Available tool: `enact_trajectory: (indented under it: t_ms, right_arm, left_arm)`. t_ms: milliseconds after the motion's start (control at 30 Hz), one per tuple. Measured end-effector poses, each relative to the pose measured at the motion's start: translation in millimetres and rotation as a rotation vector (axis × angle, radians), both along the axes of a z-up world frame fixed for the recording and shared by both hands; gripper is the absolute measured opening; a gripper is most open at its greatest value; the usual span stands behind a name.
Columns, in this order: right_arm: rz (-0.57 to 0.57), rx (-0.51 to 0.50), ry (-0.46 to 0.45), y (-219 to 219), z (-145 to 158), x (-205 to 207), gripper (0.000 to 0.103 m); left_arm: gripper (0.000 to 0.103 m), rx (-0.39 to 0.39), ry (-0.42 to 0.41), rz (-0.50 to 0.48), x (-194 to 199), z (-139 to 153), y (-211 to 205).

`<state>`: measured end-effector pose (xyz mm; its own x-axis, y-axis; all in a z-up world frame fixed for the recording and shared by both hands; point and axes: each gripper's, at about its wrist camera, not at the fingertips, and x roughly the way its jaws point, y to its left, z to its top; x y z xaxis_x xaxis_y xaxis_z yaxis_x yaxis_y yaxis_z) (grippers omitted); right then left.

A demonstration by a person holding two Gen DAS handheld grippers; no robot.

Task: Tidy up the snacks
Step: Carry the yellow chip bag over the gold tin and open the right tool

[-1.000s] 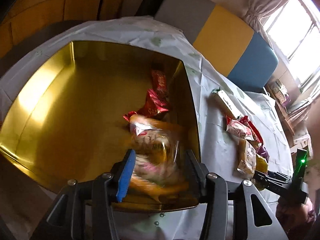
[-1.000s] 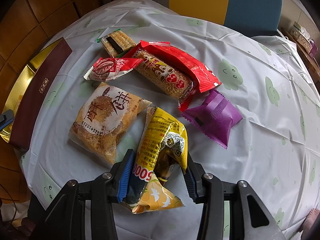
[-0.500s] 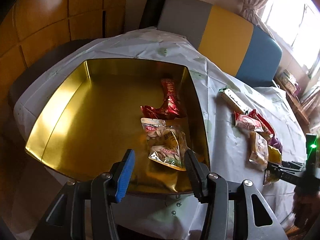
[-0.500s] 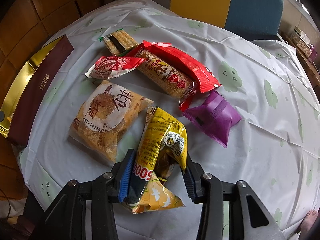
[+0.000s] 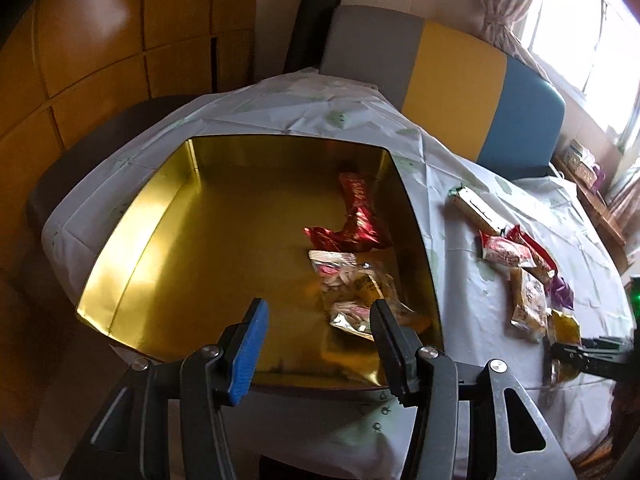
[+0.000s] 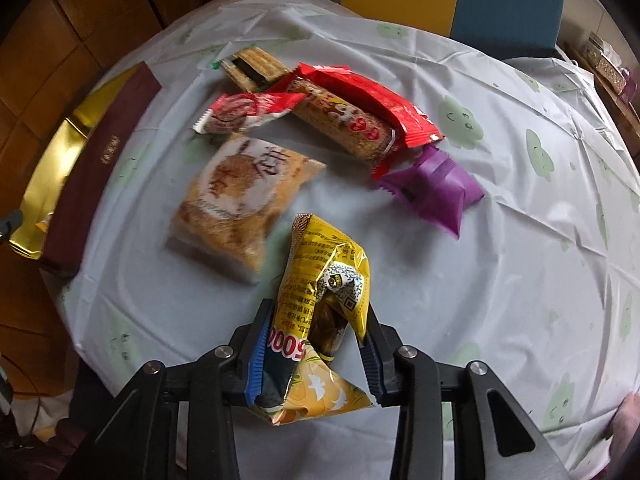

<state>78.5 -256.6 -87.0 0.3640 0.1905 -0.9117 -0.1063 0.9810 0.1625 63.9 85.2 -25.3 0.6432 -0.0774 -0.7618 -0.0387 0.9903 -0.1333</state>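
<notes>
Left gripper (image 5: 318, 322) is held spread and empty above the gold tin (image 5: 140, 216); its pale packet (image 5: 356, 292), gripped a second ago, now lies inside. Right gripper (image 6: 314, 340) is clamped on the yellow packet (image 6: 324, 280), likely next for the tin.

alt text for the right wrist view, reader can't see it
The right gripper is shut on a yellow snack packet above a pale tablecloth. Beyond it lie a tan pastry packet, a purple packet, three red-wrapped snacks and a cracker pack, with a gold tin at left.
</notes>
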Motion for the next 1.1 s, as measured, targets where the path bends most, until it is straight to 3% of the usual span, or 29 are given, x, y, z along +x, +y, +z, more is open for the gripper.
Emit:
enact_trajectory:
  t_ms: [200, 367, 500, 633, 867, 1100]
  right_arm:
    - [0.010, 0.080, -0.067, 17.7, 19.7, -11.6, 0.039]
    - [0.039, 0.046, -0.131, 38.0, 42.2, -11.7, 0.039]
    - [0.077, 0.092, -0.162, 55.3, 55.4, -6.6, 0.039]
    - [0.188, 0.150, -0.206, 96.5, 74.9, 8.1, 0.039]
    - [0.370, 0.151, -0.266, 186.9, 98.2, 45.2, 0.039]
    - [0.420, 0.119, -0.249, 257.4, 85.6, 107.7, 0.039]
  left_arm:
    - [0.055, 0.002, 0.002, 0.038, -3.6, -2.6, 15.8]
    - [0.054, -0.008, 0.009, 0.071, -3.3, -5.4, 25.0]
    - [0.055, -0.019, -0.010, 0.078, -4.0, -3.6, 27.0]
    - [0.055, -0.017, -0.027, 0.081, -4.7, 0.3, 28.3]
    - [0.054, -0.029, -0.040, 0.097, -7.4, 2.4, 37.6]
    - [0.054, -0.042, -0.029, 0.102, -6.8, -3.2, 45.4]
